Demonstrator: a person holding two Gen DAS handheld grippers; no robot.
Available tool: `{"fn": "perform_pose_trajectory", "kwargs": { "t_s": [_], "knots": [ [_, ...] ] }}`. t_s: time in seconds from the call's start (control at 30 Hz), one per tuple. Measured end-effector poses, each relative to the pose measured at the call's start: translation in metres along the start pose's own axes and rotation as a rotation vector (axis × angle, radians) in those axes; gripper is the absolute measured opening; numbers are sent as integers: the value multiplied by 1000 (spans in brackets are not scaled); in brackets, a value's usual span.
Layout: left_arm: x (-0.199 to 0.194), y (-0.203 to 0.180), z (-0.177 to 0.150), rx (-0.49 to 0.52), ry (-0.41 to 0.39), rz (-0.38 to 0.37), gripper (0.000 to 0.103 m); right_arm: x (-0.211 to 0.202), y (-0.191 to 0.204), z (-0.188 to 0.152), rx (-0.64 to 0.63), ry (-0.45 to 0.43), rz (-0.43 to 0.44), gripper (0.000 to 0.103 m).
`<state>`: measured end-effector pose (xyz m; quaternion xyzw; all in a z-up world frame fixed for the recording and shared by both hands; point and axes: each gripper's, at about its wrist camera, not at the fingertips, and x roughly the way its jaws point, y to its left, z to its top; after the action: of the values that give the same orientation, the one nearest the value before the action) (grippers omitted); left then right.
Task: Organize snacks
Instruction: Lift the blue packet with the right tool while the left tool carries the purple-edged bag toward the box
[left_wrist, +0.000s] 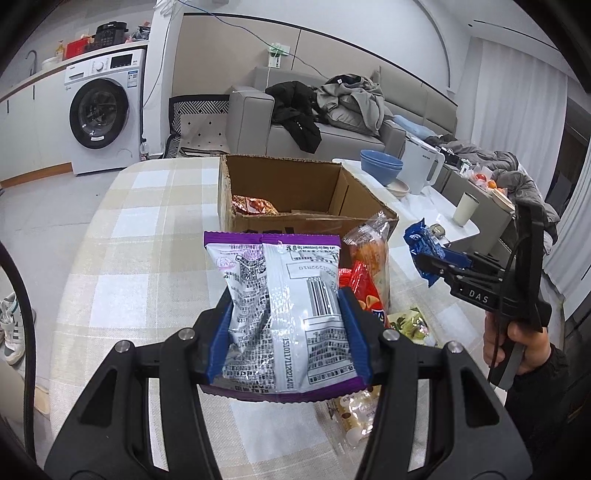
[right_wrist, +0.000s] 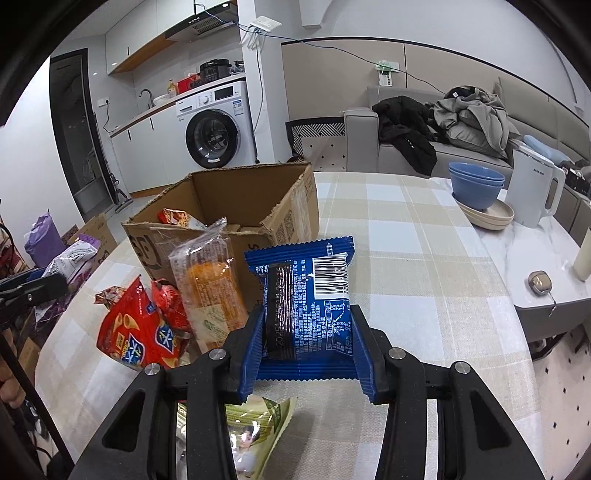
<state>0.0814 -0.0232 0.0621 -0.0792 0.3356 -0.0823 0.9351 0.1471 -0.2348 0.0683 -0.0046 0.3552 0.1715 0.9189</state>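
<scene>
- Purple-edged snack bag (left_wrist: 284, 314): pinched by left gripper (left_wrist: 286, 332), above checked table (left_wrist: 147, 236); lower seam hidden.
- Blue packet (right_wrist: 314, 306): clamped in right gripper (right_wrist: 308, 343), before cardboard box (right_wrist: 229, 206).
- Green packet (right_wrist: 255, 435): partly hidden under gripper.
- Table right of box: open.

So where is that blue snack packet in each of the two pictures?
Left wrist view: the blue snack packet is at the right, held up in the right gripper, right of the cardboard box.
Right wrist view: it fills the centre, clamped between that gripper's blue pads, right of the box.
Shared landmark: the open cardboard box on the checked tablecloth.
</scene>
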Motion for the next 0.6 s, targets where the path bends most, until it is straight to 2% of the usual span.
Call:
{"fn": "perform_pose_trajectory", "kwargs": {
  "t_s": [0.6],
  "knots": [
    [3, -3, 15, -15, -22, -17, 51, -14, 23, 11, -40, -40, 57, 44]
  ]
}}
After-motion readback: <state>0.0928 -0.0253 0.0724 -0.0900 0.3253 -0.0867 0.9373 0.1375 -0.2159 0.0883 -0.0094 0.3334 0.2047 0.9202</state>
